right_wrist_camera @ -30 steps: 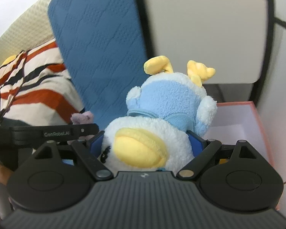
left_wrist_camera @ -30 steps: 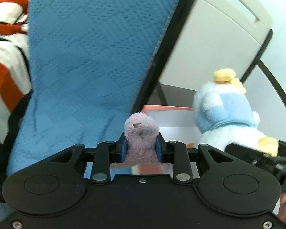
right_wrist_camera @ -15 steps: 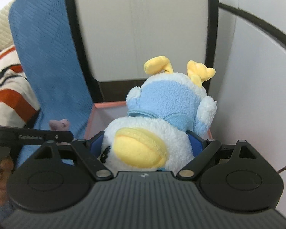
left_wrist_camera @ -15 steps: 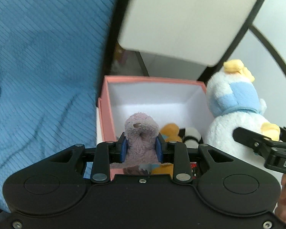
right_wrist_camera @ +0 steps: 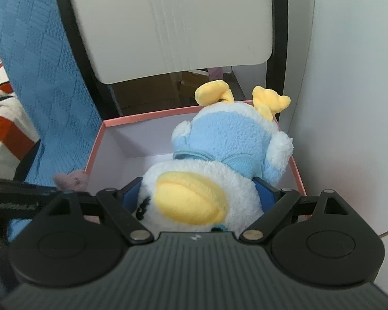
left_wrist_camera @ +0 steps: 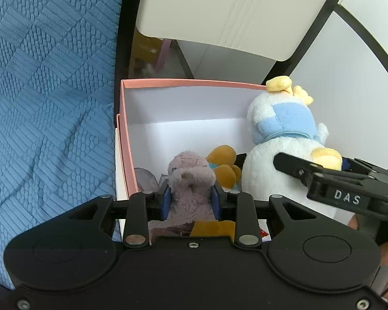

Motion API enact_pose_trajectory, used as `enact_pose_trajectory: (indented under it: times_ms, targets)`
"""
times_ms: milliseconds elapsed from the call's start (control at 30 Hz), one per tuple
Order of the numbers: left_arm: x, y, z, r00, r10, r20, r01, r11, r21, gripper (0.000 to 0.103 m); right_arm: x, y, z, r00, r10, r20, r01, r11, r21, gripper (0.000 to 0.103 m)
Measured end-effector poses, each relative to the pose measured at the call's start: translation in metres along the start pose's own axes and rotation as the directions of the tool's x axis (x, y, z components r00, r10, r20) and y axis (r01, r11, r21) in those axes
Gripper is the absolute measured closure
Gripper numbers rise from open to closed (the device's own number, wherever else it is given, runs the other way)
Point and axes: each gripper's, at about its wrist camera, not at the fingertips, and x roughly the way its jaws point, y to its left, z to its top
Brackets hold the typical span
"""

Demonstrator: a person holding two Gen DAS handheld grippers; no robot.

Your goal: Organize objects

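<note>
My left gripper (left_wrist_camera: 191, 197) is shut on a small mauve plush toy (left_wrist_camera: 190, 178) and holds it over the near left part of a pink box (left_wrist_camera: 194, 82) with a white inside. My right gripper (right_wrist_camera: 198, 199) is shut on a white and blue duck plush (right_wrist_camera: 219, 155), held upside down over the right side of the pink box (right_wrist_camera: 142, 116). The duck also shows in the left wrist view (left_wrist_camera: 282, 134), and the mauve toy in the right wrist view (right_wrist_camera: 71, 179). An orange-brown plush (left_wrist_camera: 223, 162) lies in the box.
A blue quilted cover (left_wrist_camera: 46, 90) lies left of the box. A white panel with a black frame (left_wrist_camera: 232, 13) stands behind it, and a white wall (right_wrist_camera: 349, 103) is at the right. A striped red, white and black cloth (right_wrist_camera: 5, 118) is far left.
Both grippers moved forward and over the pink box, each still holding its toy. The box has come fully into view below them.
</note>
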Motion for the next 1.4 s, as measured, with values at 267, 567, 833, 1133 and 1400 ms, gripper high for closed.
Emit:
enact_pose_trajectory:
  times_ms: [267,567,833,1133,1400]
  targets:
    - [-0.048,-0.001,0.002,0.997,-0.014,0.078,0.009,0.998,0.069,0.033,-0.021,0.002,0.011,0.999,-0.034,0.002,0.034,0.999,0.032,0.000]
    - [-0.136,-0.003,-0.003,0.969,-0.082,0.234,0.055,0.991,0.120,0.011,-0.102,0.020,0.023,0.990,-0.011,0.139,0.002,0.998,0.065,0.000]
    - [-0.203,-0.002,-0.022,0.932,-0.134,0.338,0.078,0.982,0.174,0.001,-0.161,0.045,-0.005,0.982,0.034,0.186,-0.045,0.998,0.053,0.000]
    - [-0.233,0.009,-0.059,0.912,-0.149,0.382,0.086,0.980,0.179,0.001,-0.193,0.068,-0.049,0.973,0.065,0.219,-0.077,0.996,0.048,0.000]
    - [-0.235,0.024,-0.094,0.907,-0.159,0.389,0.093,0.979,0.183,0.001,-0.200,0.077,-0.089,0.976,0.029,0.215,-0.049,0.995,0.089,0.000]
